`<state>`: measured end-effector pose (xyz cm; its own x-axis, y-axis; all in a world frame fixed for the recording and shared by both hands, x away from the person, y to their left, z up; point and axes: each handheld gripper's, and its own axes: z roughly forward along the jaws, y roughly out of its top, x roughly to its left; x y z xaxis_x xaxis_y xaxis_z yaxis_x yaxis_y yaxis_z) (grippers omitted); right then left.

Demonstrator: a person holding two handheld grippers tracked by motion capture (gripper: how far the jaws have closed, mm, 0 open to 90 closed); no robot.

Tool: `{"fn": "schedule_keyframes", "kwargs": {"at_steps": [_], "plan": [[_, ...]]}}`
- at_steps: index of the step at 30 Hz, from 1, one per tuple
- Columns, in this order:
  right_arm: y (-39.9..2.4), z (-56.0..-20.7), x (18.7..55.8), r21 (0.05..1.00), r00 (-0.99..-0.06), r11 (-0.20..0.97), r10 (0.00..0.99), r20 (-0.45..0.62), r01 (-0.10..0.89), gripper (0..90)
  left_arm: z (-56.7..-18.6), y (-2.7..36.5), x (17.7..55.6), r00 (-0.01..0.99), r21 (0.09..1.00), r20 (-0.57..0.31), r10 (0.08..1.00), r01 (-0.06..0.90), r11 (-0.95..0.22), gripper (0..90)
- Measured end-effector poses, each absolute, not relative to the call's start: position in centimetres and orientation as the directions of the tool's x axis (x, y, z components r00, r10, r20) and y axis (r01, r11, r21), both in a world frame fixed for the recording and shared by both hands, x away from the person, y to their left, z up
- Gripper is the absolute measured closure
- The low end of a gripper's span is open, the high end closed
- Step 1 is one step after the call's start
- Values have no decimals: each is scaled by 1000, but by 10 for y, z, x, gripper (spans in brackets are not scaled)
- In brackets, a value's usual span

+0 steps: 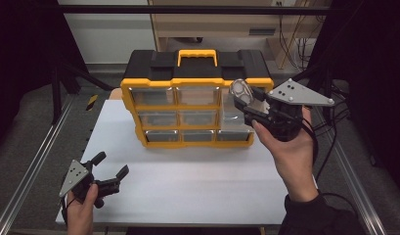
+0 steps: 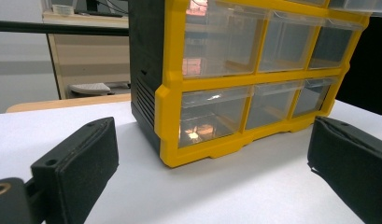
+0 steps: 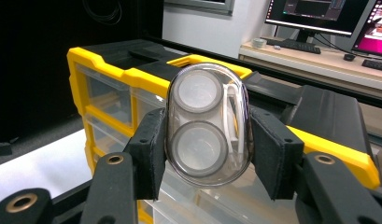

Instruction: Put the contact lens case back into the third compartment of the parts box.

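While I hold both hands over the white table, this is what I read off my screens.

Right gripper (image 1: 247, 108): I have it raised at the right end of the cabinet, jaws clamped on the clear oval plastic case (image 3: 208, 125); the pads press its two long sides and it stands upright between them.

Clear case: it has two round wells, one above the other, and a white curved piece along one side. In the high view it sits at (image 1: 241, 91), in front of the cabinet's top right corner, well off the table.

Left gripper (image 1: 111, 165): I rest it low at the near left corner of the table, jaws spread wide with nothing between them. Its own view looks across bare table at the cabinet's lower left corner.

Cabinet: a yellow-framed black plastic organiser with clear drawers (image 1: 188, 105) stands upright at the far middle of the white table top (image 1: 188, 191), with a yellow carry handle (image 1: 197, 55) on its top.

Drawers: three rows of transparent fronts; I cannot tell what, if anything, lies inside.

Hands: my right hand (image 1: 285, 147) grips its tool from below; my left hand (image 1: 82, 208) holds the other at the table edge.
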<state>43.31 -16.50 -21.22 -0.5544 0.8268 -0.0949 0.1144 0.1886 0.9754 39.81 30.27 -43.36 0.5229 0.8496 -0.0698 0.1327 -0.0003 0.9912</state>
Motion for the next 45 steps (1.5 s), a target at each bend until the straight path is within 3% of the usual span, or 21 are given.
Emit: {"fn": "schedule_keyframes", "kwargs": {"at_steps": [45], "plan": [[-191, -216, 442, 979, -507, 139, 861, -45, 149, 492, -434, 303, 398, 524, 991, -69, 849, 132, 0, 17]]}}
